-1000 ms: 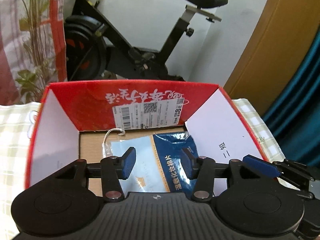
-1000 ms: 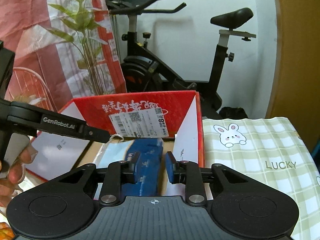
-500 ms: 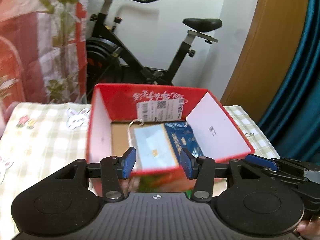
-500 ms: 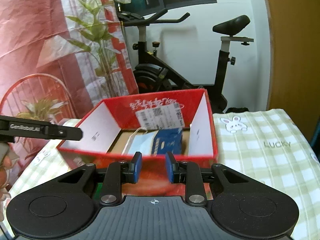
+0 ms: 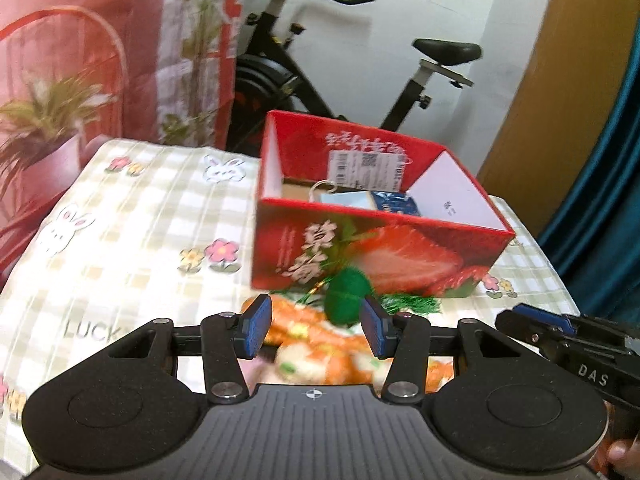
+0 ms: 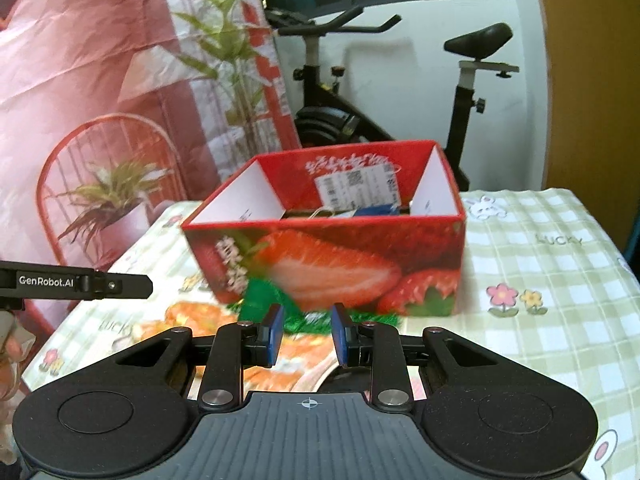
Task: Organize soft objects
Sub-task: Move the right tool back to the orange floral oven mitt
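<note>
Red cardboard box (image 5: 376,256) with strawberry print sits on our checked surface (image 5: 132,216) — inside lie a pale pouch (image 5: 346,201) and a blue packet (image 5: 396,204). Just before it lies an orange-and-green plush carrot (image 5: 320,320). Our left tongs (image 5: 316,327) stand apart over it; our right tongs (image 6: 307,334) are apart too — both empty.

Home: exercise bike (image 6: 400,92), checked tablecloth (image 6: 540,280)
</note>
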A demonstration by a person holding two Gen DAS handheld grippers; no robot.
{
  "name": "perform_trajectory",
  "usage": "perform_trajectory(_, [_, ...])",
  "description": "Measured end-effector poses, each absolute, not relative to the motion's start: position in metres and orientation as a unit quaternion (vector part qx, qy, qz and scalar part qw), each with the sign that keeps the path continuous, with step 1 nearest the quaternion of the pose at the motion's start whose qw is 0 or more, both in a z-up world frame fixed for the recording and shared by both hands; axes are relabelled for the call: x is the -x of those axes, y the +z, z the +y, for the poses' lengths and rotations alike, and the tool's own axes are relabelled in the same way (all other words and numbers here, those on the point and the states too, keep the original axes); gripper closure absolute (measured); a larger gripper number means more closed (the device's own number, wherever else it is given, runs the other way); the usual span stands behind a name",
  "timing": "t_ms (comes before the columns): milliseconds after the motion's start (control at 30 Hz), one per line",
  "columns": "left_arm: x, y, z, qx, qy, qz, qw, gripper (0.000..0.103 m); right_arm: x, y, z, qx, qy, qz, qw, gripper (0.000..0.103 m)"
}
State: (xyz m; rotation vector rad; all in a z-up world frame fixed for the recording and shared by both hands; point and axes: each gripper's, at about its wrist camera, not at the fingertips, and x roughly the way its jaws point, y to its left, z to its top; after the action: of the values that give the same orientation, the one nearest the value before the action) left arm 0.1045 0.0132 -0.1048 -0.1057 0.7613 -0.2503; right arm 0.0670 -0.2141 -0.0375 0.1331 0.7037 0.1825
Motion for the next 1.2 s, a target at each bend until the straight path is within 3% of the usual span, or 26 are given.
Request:
perform_trajectory(433, [-0.092, -0.122, 0.031, 0.105, -0.113, 0.38, 0.912, 0.052, -0.059, -0.035, -0.204, -0.042, 0.097, 0.354, 0.929, 0.078])
perform_trajectory(733, [-0.098, -0.136, 0.031, 0.111, -0.102, 0.404, 0.902, 0.053, -0.066, -0.063, -0.204, -0.067, 0.102, 0.38, 0.917, 0.078])
perform_trajectory(1000, [-0.113, -0.147, 0.027, 0.105, -0.116, 0.414, 0.897, 0.065, -0.085, -0.081, -0.21, -0.084, 0.097, 0.385, 0.914, 0.078])
perform_trajectory(1200, [-0.118, -0.169, 0.025, 0.102, -0.125, 0.443, 0.882, 0.065, -0.091, -0.101, -0.197, -0.073, 0.119, 0.407, 0.903, 0.077])
